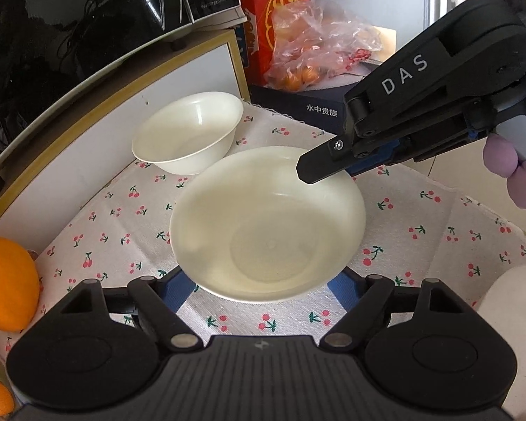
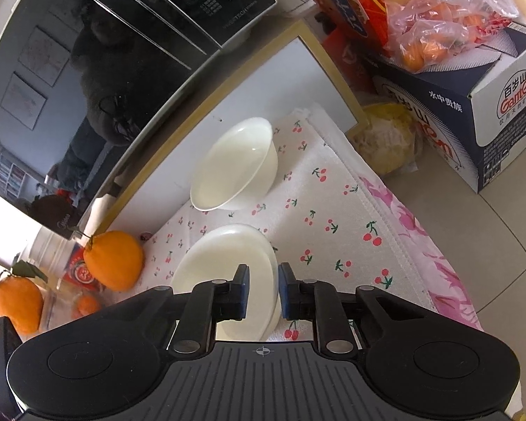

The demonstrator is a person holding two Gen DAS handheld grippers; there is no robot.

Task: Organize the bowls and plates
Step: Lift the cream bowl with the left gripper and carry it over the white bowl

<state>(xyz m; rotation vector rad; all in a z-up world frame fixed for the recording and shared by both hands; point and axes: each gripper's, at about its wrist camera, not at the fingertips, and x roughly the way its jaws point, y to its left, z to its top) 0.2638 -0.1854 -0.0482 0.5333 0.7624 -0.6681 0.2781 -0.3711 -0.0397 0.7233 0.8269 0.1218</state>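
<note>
Presently we find the right gripper [image 2: 264, 293] clamped on the rim of the plate [image 1: 266, 222], which lies on the cherry cloth [image 1: 420, 217]. Our left gripper [image 1: 263, 289] stands apart at the plate's near edge; the bowl [image 1: 187, 131] sits just behind the plate.

Counted on and around the cherry-print cloth [image 1: 98, 231]

Two white bowls are seen: a near bowl [image 1: 268, 224] and a far bowl [image 1: 189, 131]. Two large oranges [image 2: 114, 259] are counted at the left, one cardboard box [image 2: 473, 112] at the far right, and two grippers.
</note>
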